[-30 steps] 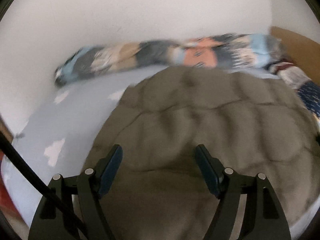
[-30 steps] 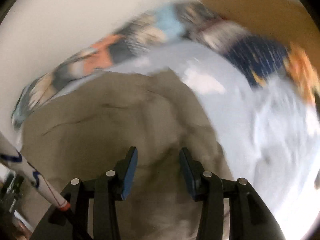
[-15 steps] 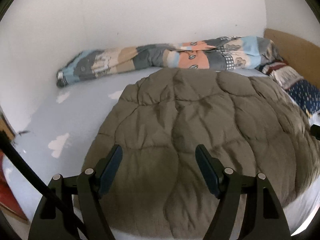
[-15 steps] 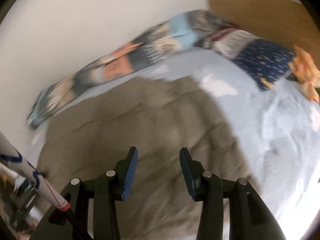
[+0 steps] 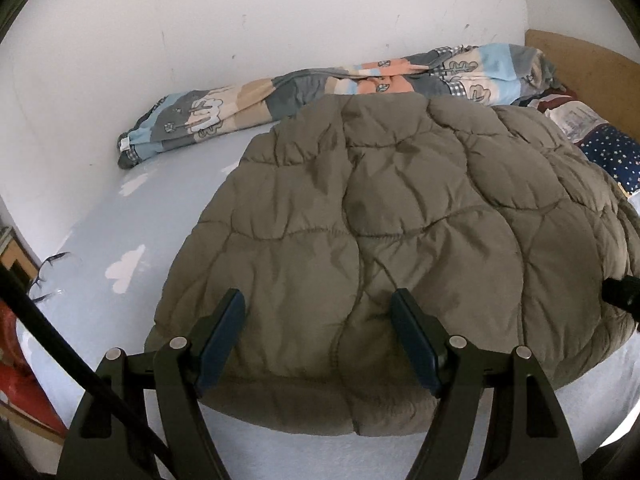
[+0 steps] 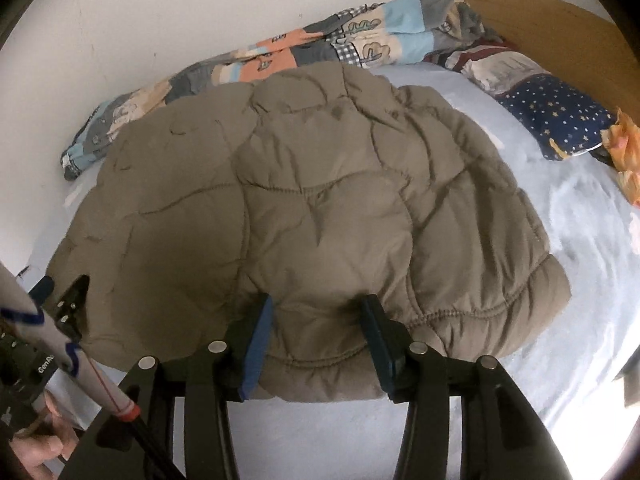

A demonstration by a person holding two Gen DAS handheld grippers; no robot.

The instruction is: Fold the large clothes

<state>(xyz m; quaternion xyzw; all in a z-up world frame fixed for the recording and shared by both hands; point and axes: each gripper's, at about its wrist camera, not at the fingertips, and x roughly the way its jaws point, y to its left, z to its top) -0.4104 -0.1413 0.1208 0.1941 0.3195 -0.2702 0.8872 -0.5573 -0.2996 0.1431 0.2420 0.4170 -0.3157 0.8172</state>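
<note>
The olive puffer jacket (image 6: pixel 304 208) lies spread ahead of both grippers; its near hem sits under the right gripper (image 6: pixel 316 320) — jaws opening, seemingly empty — while the left gripper (image 5: pixel 318 320) stands wide, empty.

the bed (image 5: pixel 100 240) wears a pale blue sheet with white cloud shapes and sits pushed up against a white wall. spread across most of it lies a big olive quilted jacket (image 5: pixel 380 216), puffy, its near hem close to the front edge of the mattress. along the wall runs a rolled patchwork blanket (image 5: pixel 360 80) in blue, grey and orange, touching the jacket's far end. toward the wooden headboard (image 6: pixel 560 28) rest a navy star-print pillow (image 6: pixel 556 116) and a striped one (image 6: pixel 496 66), with something orange (image 6: pixel 626 148) beside them.
</note>
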